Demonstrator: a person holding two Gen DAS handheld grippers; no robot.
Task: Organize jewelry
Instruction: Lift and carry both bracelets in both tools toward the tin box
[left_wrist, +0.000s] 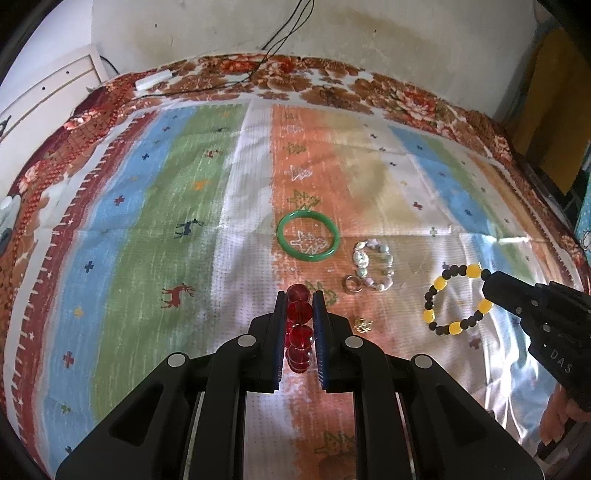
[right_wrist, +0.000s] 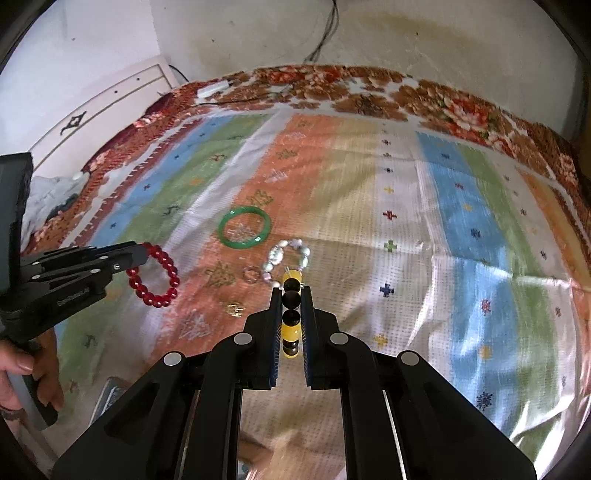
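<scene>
My left gripper (left_wrist: 300, 297) is shut on a red bead bracelet (left_wrist: 298, 334) and holds it above the cloth; the bracelet also shows in the right wrist view (right_wrist: 155, 275), hanging from the left gripper (right_wrist: 142, 253). My right gripper (right_wrist: 291, 291) is shut on a yellow and black bead bracelet (right_wrist: 290, 321), which also shows in the left wrist view (left_wrist: 456, 299) beside the right gripper (left_wrist: 487, 282). On the cloth lie a green bangle (left_wrist: 308, 236), a pale bead bracelet (left_wrist: 373, 264), a small ring (left_wrist: 352, 284) and a small gold piece (left_wrist: 362, 325).
A striped patterned cloth (left_wrist: 166, 221) covers the bed. A floral blanket border (left_wrist: 332, 85) runs along the far edge by the wall. A white bar with black cables (left_wrist: 153, 79) lies at the far left. A white cabinet (left_wrist: 44, 96) stands at the left.
</scene>
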